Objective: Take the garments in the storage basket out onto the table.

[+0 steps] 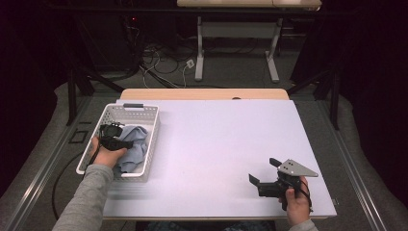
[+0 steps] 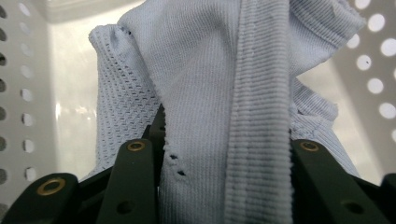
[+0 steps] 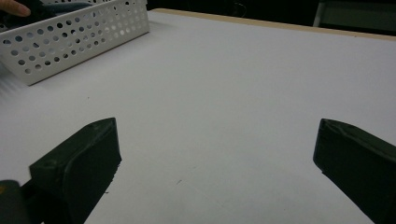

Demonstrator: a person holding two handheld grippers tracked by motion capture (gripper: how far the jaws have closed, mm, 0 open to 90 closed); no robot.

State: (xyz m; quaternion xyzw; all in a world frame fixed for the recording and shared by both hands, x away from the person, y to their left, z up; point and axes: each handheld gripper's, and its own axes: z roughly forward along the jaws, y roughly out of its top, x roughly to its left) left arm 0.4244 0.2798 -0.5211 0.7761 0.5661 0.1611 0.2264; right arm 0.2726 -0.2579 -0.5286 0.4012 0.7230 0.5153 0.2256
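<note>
A light blue knitted cloth lies bunched in a white perforated basket at the table's left. My left gripper reaches into the basket from its near left side. In the left gripper view a thick fold of the cloth fills the gap of my left gripper, with both jaws pressed against it. My right gripper rests low over the table's near right corner. In its own view, my right gripper has its jaws wide apart over bare table.
The white table stretches between the basket and the right hand. The basket wall shows at the far left of the right gripper view. Another table's legs and loose cables lie on the floor beyond the far edge.
</note>
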